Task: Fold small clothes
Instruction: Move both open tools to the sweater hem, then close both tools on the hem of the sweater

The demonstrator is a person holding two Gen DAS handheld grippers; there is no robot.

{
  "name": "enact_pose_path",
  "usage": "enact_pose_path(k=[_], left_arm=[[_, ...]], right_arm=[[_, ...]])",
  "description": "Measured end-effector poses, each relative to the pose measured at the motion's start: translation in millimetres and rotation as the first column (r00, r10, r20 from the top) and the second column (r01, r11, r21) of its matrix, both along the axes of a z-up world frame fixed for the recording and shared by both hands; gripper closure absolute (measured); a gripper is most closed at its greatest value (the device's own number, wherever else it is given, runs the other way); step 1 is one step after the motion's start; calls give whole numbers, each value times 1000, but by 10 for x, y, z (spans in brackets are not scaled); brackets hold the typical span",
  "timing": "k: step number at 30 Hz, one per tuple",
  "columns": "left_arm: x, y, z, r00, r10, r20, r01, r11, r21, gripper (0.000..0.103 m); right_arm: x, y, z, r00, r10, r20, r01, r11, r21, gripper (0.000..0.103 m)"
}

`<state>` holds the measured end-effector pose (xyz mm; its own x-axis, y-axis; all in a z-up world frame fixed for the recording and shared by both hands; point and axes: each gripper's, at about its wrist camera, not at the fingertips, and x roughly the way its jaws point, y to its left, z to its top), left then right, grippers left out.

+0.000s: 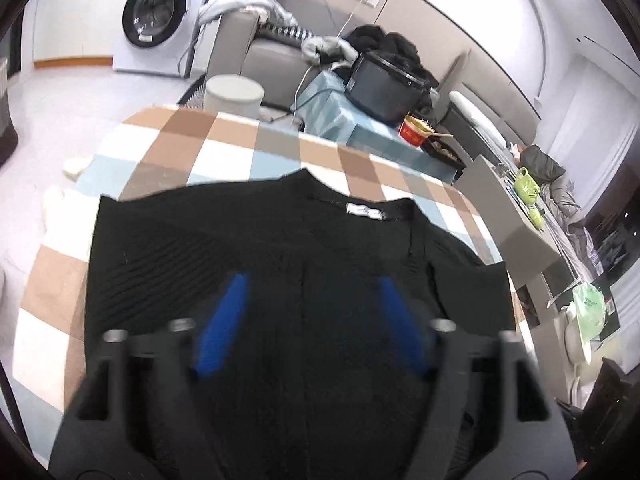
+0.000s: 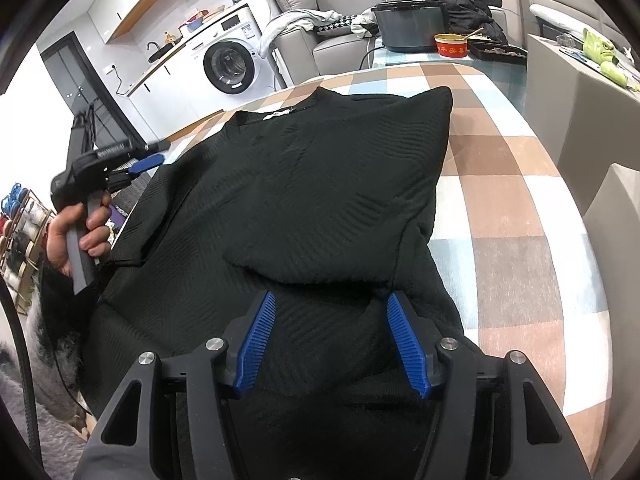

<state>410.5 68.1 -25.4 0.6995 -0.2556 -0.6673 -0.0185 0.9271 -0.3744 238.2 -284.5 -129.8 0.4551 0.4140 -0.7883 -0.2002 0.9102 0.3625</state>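
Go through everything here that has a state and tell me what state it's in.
Black sweater: lying flat on the checked cloth, one side folded over.
Left gripper: open, empty.
Right gripper: open above the sweater, empty.
Washing machine: door closed.

My pads [image 2: 256, 350] are blue ribbed rubber or plastic, matt, set in smooth black plastic arms with bright round metal bolts [image 2: 213, 344]. Under them the sweater [image 2: 312, 184] is black knitted cloth, matt, with raised chevron ribbing and a slightly fuzzy nap at its lower edge; a small white woven label [image 2: 278, 114] sits at the neck. The tablecloth [image 2: 504, 208] at the right of the frame is soft checked fabric in brown, white and pale blue, without shine. At upper left the washer [image 2: 228, 66] has a glossy white shell and a dark shiny door. The bowl [image 2: 451, 46] at upper right looks like red printed paper.
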Motion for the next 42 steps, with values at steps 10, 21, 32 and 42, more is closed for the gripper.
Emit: enact_pose_path(k=[10,21,32,42], left_arm=[[-576,341,-16,996,68,-59,-63,995,75,32],[-1725,707,-2,984,162,-75,-146,972,185,6],[-2582,758,25,980,195,-50,-184,968,172,1],[-3095,796,69,982,178,-67,-163,970,182,1]], right_arm=[[-79,-24,49,1000,-20,16,20,1000,-9,43],[-422,-233,228,997,-66,48,67,997,-23,38],[-922,-466,248,995,-95,23,96,993,-65,37],[-1184,-848,134,991,-118,-65,112,990,-90,35]])
